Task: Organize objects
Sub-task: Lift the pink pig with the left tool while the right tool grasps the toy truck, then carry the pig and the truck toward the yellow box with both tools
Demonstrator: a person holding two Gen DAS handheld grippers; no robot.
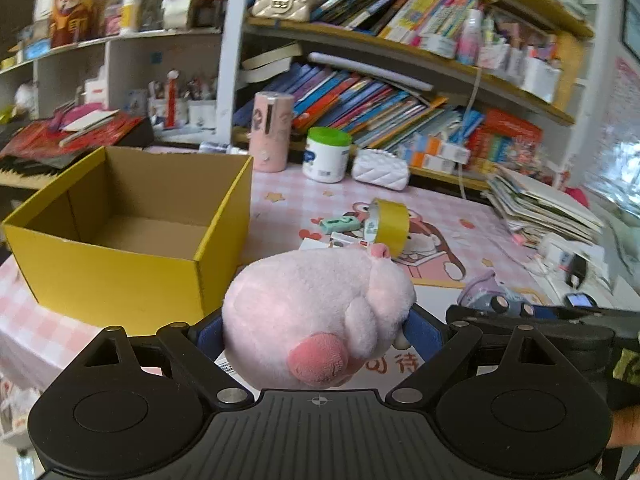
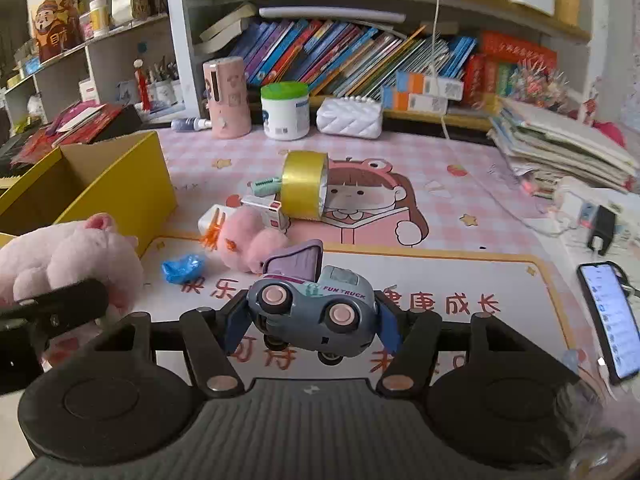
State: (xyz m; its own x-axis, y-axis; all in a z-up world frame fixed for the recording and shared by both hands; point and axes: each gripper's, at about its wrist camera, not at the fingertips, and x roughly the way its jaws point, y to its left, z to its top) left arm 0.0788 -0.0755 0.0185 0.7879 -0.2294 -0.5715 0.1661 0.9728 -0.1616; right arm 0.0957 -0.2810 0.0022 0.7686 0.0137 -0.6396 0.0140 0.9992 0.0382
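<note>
A pink plush pig (image 1: 316,316) is clamped by the left gripper (image 1: 316,330) beside the yellow box (image 1: 120,276), seemingly above the desk mat, while a toy truck (image 2: 314,304) is gripped by the right gripper (image 2: 312,324).

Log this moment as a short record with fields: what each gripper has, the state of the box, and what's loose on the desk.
left gripper: shut on pink plush toy
right gripper: shut on toy truck
yellow box: open, nothing visible inside
loose on desk: yellow tape roll, blue wrapper, second pink plush, green clip
desk edge: phone, screen lit
</note>
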